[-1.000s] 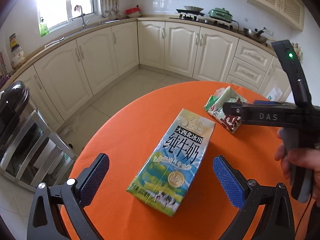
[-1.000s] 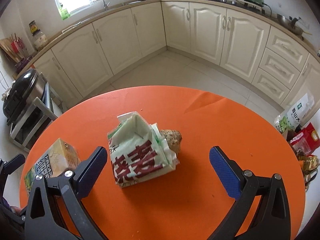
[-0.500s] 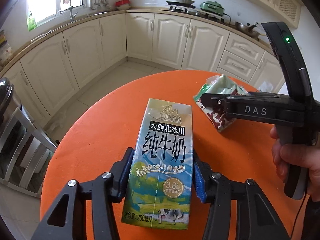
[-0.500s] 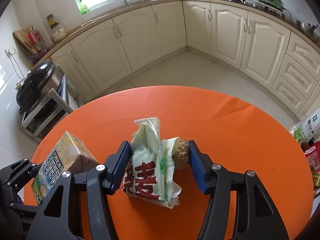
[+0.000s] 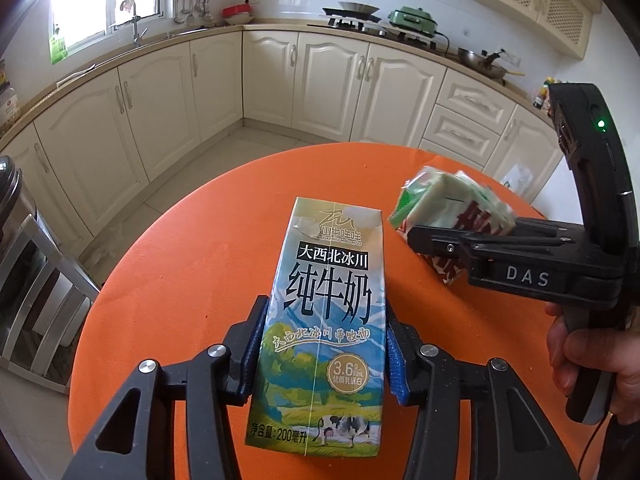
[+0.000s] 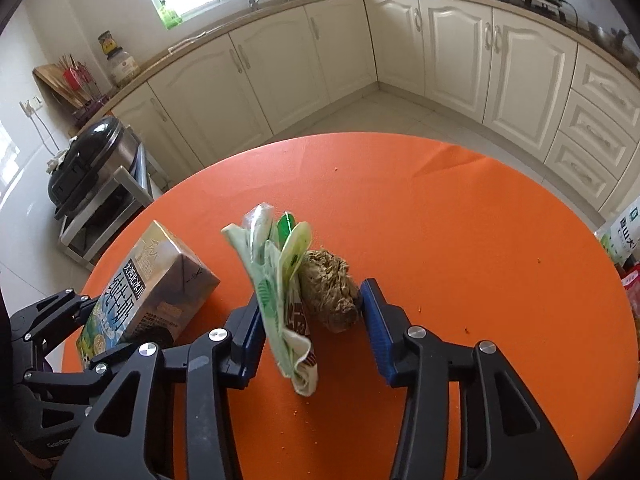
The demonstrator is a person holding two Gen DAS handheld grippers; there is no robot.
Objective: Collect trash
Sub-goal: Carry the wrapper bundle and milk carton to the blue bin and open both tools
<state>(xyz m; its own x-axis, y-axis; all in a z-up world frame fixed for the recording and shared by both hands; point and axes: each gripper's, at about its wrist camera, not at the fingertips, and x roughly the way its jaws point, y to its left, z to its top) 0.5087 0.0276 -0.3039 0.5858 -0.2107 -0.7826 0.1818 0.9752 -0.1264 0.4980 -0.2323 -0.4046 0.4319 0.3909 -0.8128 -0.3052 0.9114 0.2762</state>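
Observation:
My left gripper (image 5: 325,344) is shut on a milk carton (image 5: 326,320) with a blue mountain print and holds it above the round orange table (image 5: 224,216). The carton also shows in the right wrist view (image 6: 148,292), at the left. My right gripper (image 6: 314,320) is shut on a crumpled green-and-white wrapper (image 6: 280,280) with a brown fibrous lump (image 6: 332,288) pressed beside it, lifted off the table. In the left wrist view the wrapper (image 5: 452,208) sits in the right gripper's fingers to the right of the carton.
Cream kitchen cabinets (image 5: 332,80) curve around behind the table. A metal rack with a black pot (image 6: 88,168) stands to the left on the floor. Bags of packaged goods (image 6: 624,240) lie past the table's right edge. Small crumbs (image 6: 464,328) dot the cloth.
Both grippers closed from open, the left on the milk carton and the right on the wrapper and lump. Both items have since been lifted off the table.

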